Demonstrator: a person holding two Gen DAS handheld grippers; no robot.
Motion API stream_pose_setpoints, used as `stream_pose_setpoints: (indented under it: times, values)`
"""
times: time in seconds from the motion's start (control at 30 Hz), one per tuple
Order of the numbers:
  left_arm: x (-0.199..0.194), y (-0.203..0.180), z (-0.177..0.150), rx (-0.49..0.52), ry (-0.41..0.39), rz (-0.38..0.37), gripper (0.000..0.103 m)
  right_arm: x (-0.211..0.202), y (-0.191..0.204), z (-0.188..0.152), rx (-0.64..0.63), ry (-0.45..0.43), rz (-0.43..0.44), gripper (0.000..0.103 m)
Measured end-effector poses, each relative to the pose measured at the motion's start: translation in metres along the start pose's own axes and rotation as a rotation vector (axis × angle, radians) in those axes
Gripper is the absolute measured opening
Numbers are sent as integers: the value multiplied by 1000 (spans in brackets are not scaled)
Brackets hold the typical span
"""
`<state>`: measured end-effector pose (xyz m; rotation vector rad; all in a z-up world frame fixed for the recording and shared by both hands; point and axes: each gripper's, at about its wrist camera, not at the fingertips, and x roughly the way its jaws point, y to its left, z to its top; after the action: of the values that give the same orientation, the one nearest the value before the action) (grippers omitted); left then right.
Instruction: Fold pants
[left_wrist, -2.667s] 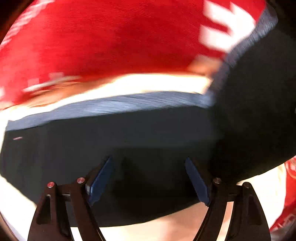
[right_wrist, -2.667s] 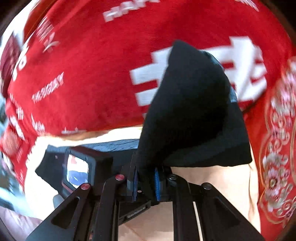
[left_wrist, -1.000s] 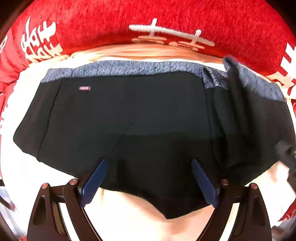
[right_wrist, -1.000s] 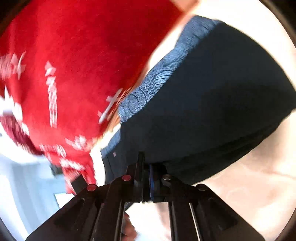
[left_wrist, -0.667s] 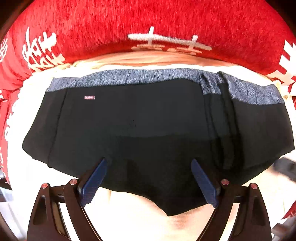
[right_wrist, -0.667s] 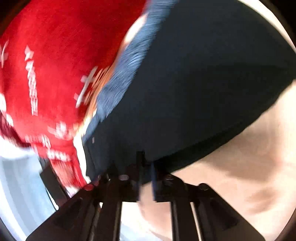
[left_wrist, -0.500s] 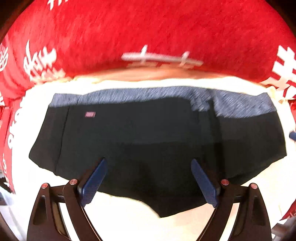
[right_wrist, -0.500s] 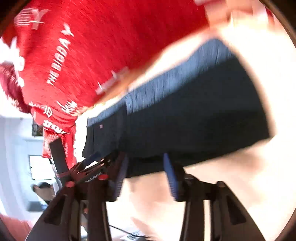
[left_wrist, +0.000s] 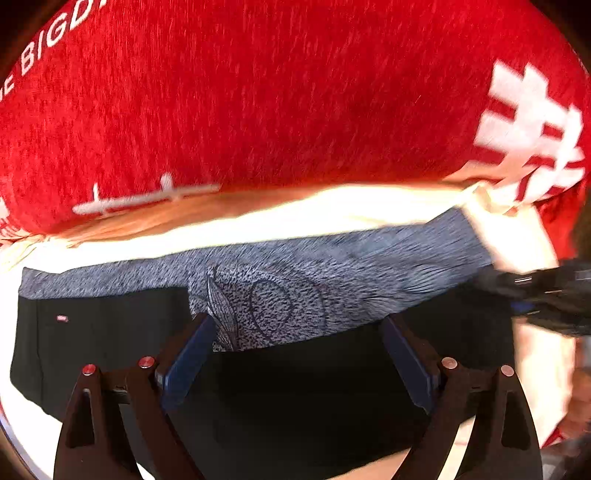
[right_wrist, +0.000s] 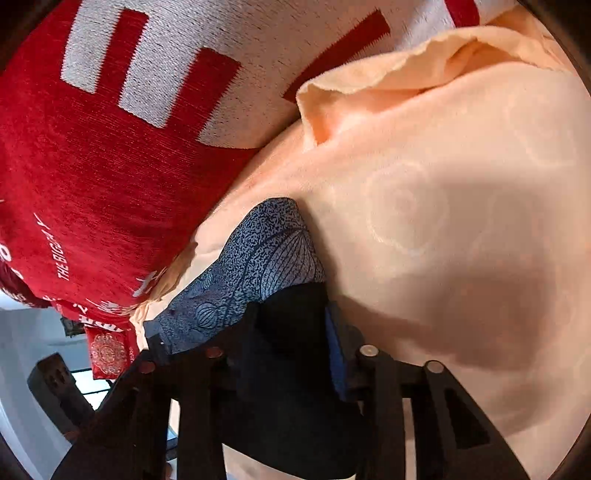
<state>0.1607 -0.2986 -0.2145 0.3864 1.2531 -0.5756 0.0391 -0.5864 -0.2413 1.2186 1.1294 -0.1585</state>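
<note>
So the black shorts (left_wrist: 295, 387) with the grey patterned waistband (left_wrist: 332, 266) are lying on a peach-cream blanket (right_wrist: 443, 221), right up against a big red cushion (left_wrist: 258, 92) with white lettering and characters on it. In the left wrist view part of the waistband sits folded down over the black fabric, so the leaf and circle print faces the camera.

The left gripper (left_wrist: 295, 354) hangs over the middle of the shorts, pointing steeply down. Its blue-padded fingers (left_wrist: 184, 362) are spread wide, nothing between them, and they don't look like they're pressing on the cloth.

The right gripper (right_wrist: 291, 332) is at the shorts' end corner, where the waistband stops. Its jaws are closing, and a bunched wad of the black fabric is packed between them, filling the gap with the blue pad (right_wrist: 336, 354) right up against it. The waistband corner pokes out just past the fingertips. That same gripper is a dark blurry shape at the right edge of the left wrist view (left_wrist: 546, 295).

A red patterned cloth (right_wrist: 109, 350) shows at the far left, near some blurry room stuff.
</note>
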Motion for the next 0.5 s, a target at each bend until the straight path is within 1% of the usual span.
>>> stream_pose_setpoints:
  times: [0.07, 0.1, 0.13, 0.17, 0.2, 0.23, 0.27, 0.3, 0.37, 0.4, 0.43, 0.5]
  values:
    - [17, 8, -11, -2, 69, 50, 93, -8, 11, -5, -33, 8, 29, 29]
    - [23, 14, -16, -19, 95, 47, 93, -11, 18, -7, -65, 12, 21, 29]
    - [27, 21, -21, -51, 109, 29, 99, -11, 23, -8, -99, 13, -17, 29]
    - [28, 30, -25, -98, 117, 23, 102, -11, 26, -9, -132, 13, -66, 29]
    - [28, 34, -26, -121, 126, 18, 102, -6, 30, -10, -184, 14, -140, 29]
    - [27, 37, -27, -130, 132, 18, 102, 1, 34, -11, -233, 10, -203, 32]
    - [24, 37, -28, -123, 131, 33, 102, 7, 35, -12, -271, 5, -260, 34]
    - [22, 36, -30, -112, 129, 44, 102, 11, 36, -13, -287, -4, -295, 35]
    - [15, 31, -34, -87, 124, 67, 102, 12, 39, -16, -278, -28, -311, 36]
    - [11, 31, -37, -86, 127, 74, 102, 9, 38, -19, -271, -32, -315, 40]
    - [8, 31, -38, -92, 131, 79, 102, 6, 39, -23, -266, -27, -328, 48]
    - [-2, 33, -44, -110, 141, 97, 102, -2, 41, -37, -274, -11, -362, 56]
